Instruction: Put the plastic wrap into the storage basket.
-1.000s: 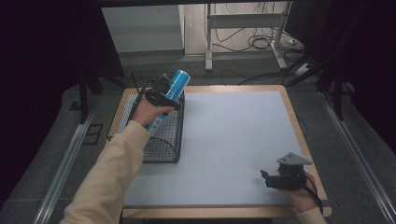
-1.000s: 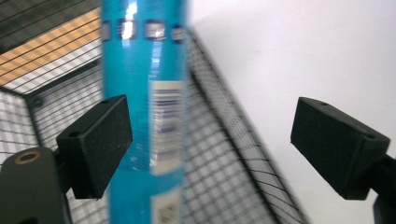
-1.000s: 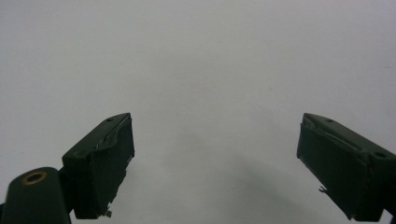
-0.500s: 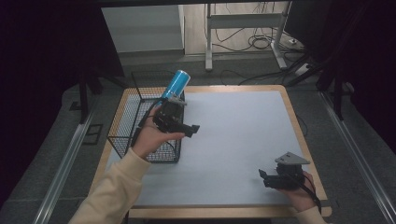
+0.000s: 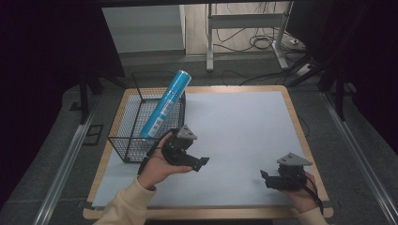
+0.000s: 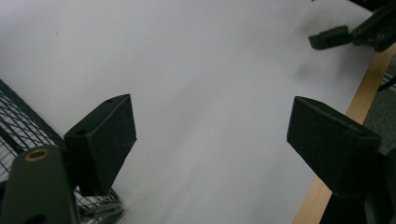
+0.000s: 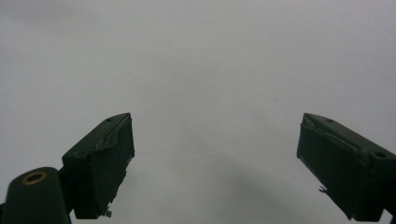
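Observation:
A blue cylindrical can leans tilted in a black wire basket at the table's left, its top poking over the rim. My left gripper hovers just in front of the basket, over the white mat, apart from the can. Its jaws have just been closing a little but stand wide, nothing between them, as the left gripper view shows. My right gripper rests near the front right edge, open and empty. It also appears far off in the left gripper view.
A white mat covers the wooden table. A corner of the basket sits beside my left jaw. Beyond the table are a metal stand leg and floor cables.
My left gripper came away from the can's top and drew back toward the front of the table, lower and to the right. The can stays leaning in the basket. The right hand kept still.

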### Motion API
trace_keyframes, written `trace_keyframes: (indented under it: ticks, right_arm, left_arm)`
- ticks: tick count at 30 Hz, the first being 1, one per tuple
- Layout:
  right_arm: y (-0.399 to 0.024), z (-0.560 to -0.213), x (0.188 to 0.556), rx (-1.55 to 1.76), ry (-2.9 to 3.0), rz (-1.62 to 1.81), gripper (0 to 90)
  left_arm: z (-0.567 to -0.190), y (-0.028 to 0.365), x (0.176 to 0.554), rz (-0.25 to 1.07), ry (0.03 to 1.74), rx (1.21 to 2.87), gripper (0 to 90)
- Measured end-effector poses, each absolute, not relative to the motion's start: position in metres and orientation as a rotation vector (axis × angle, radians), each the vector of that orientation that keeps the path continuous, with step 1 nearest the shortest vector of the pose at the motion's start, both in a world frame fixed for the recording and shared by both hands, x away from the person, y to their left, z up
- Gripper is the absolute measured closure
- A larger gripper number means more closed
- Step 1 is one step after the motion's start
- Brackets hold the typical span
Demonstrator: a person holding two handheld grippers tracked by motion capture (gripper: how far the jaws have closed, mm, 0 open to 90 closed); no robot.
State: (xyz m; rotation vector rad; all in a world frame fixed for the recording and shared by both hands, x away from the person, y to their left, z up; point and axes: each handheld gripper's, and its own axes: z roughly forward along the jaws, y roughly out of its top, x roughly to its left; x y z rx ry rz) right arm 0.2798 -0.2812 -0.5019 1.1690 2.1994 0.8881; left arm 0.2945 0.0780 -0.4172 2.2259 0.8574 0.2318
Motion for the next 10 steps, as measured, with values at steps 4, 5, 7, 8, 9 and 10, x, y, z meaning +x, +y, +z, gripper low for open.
trace_keyframes:
  ticks: [4, 5, 7, 8, 9, 10]
  right_arm:
    - [-0.2816, -0.5008, 0.2796, 1.167, 2.19, 0.895, 11.3]
    - [-0.2818, -0.5006, 0.2796, 1.166, 2.188, 0.897, 11.3]
    - [-0.2822, -0.5004, 0.2795, 1.165, 2.185, 0.903, 11.3]
    - [-0.2825, -0.5003, 0.2794, 1.163, 2.183, 0.906, 11.2]
    - [-0.2829, -0.5001, 0.2791, 1.162, 2.181, 0.909, 11.2]
    - [-0.2833, -0.4997, 0.2787, 1.162, 2.179, 0.916, 11.2]
  left_arm:
    - [-0.4222, 0.0786, 0.2936, 0.221, 0.864, 2.217, 15.3]
    - [-0.4226, 0.0786, 0.2937, 0.221, 0.865, 2.217, 15.3]
    - [-0.4228, 0.0788, 0.294, 0.217, 0.866, 2.211, 15.2]
    - [-0.4228, 0.079, 0.2941, 0.217, 0.866, 2.209, 15.2]
    - [-0.4228, 0.0791, 0.2941, 0.217, 0.865, 2.208, 15.2]
    - [-0.4228, 0.0793, 0.294, 0.216, 0.865, 2.208, 15.2]
